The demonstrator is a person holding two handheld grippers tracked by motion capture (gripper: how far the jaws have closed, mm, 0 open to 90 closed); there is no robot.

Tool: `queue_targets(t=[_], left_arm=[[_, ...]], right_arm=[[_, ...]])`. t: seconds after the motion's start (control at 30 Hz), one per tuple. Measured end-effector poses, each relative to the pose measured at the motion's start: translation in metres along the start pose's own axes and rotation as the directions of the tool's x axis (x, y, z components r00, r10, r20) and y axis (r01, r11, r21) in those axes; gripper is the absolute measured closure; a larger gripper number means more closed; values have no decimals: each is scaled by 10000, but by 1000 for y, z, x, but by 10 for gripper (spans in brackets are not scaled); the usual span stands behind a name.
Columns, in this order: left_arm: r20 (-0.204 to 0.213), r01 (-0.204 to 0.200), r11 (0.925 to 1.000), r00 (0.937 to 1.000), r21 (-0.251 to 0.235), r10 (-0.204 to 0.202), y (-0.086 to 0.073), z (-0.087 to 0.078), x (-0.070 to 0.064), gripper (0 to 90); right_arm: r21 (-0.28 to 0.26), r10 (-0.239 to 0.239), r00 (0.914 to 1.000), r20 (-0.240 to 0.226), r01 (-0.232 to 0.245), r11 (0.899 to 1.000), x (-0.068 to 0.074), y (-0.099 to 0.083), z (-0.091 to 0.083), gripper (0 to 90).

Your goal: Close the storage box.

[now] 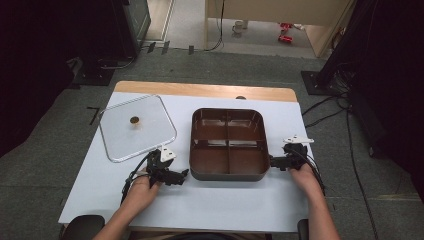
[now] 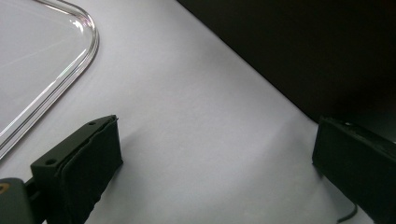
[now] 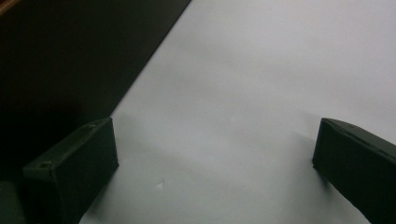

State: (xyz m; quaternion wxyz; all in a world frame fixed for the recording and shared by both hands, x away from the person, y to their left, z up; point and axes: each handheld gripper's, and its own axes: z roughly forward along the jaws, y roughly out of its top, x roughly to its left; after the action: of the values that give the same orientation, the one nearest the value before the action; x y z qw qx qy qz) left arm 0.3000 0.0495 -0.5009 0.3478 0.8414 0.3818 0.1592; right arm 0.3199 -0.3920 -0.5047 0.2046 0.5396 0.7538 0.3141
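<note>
The brown tray [image 1: 228, 145], square with four compartments, stood on the white desk [image 1: 225, 200] right of centre, all compartments bare. A clear lid [image 1: 137, 127] with a small round knob [image 1: 134, 120] lay flat on the desk to the tray's left, apart from it.

The left tool [image 1: 181, 175] rested low over the desk just beside the tray's near-left corner, held by the left hand [image 1: 141, 192]. In the left gripper view its jaws stood wide apart with only bare desk between them; the lid's rounded corner [image 2: 56, 60] lay ahead to one side and the tray's dark wall [image 2: 303, 51] to the other. The tool was released and grasped nothing.

The right tool [image 1: 273, 161] sat just beside the tray's near-right corner, held by the right hand [image 1: 306, 177]. In the right gripper view its jaws were likewise spread wide over bare desk, with the tray's dark wall [image 3: 70, 60] alongside. It was released too; whether it touched the tray could not be told
</note>
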Motion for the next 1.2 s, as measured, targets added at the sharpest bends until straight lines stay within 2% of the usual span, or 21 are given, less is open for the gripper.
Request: queue_targets(t=[0.53, 0.63, 0.7, 0.8, 0.83, 0.87, 0.9, 0.93, 0.97, 1.07, 1.2], left_arm=[[-1, 18, 10000, 10000, 18, -18, 0, 0, 0, 10], [16, 42, 9999, 10000, 158, -42, 2, -1, 0, 16], [-16, 98, 9998, 10000, 199, -97, 3, -2, 1, 29], [-134, 200, 9988, 9997, 450, -194, 6, -6, 4, 149], [35, 76, 9971, 10000, 756, -79, 9, -7, 5, 159], [87, 93, 9961, 9999, 876, -101, 10, -8, 5, 158], [357, 186, 9951, 9991, 970, -221, 11, -10, 5, 158], [357, 186, 9951, 9991, 970, -221, 11, -10, 5, 158], [838, 379, 9947, 9954, 957, -460, 12, -13, 6, 158], [994, 429, 9945, 9937, 960, -524, 14, -17, 8, 158], [1225, 150, 9966, 9922, 813, -249, 20, -26, 12, 143]], right_arm=[[-8, -15, 10000, -22, 15, 10000, 0, 0, 0, 0], [-8, -19, 10000, -23, 19, 10000, 0, 0, 0, 0], [-9, -18, 10000, -23, 18, 10000, 0, 0, 0, 0], [-5, -24, 10000, -24, 24, 10000, 0, 0, 0, 0], [-2, -26, 10000, -23, 26, 10000, 0, 0, 0, 0], [-4, -28, 10000, -24, 28, 10000, 0, 0, 0, 0], [-4, -25, 10000, -24, 25, 10000, 0, 0, 0, 0], [-4, -25, 10000, -24, 25, 10000, 0, 0, 0, 0], [-9, -9, 10000, -26, 9, 10000, 0, 0, 0, 0], [-21, -1, 10000, -24, 1, 10000, 0, 0, 0, 0], [-13, -19, 10000, -27, 19, 10000, 0, 0, 0, 0]])
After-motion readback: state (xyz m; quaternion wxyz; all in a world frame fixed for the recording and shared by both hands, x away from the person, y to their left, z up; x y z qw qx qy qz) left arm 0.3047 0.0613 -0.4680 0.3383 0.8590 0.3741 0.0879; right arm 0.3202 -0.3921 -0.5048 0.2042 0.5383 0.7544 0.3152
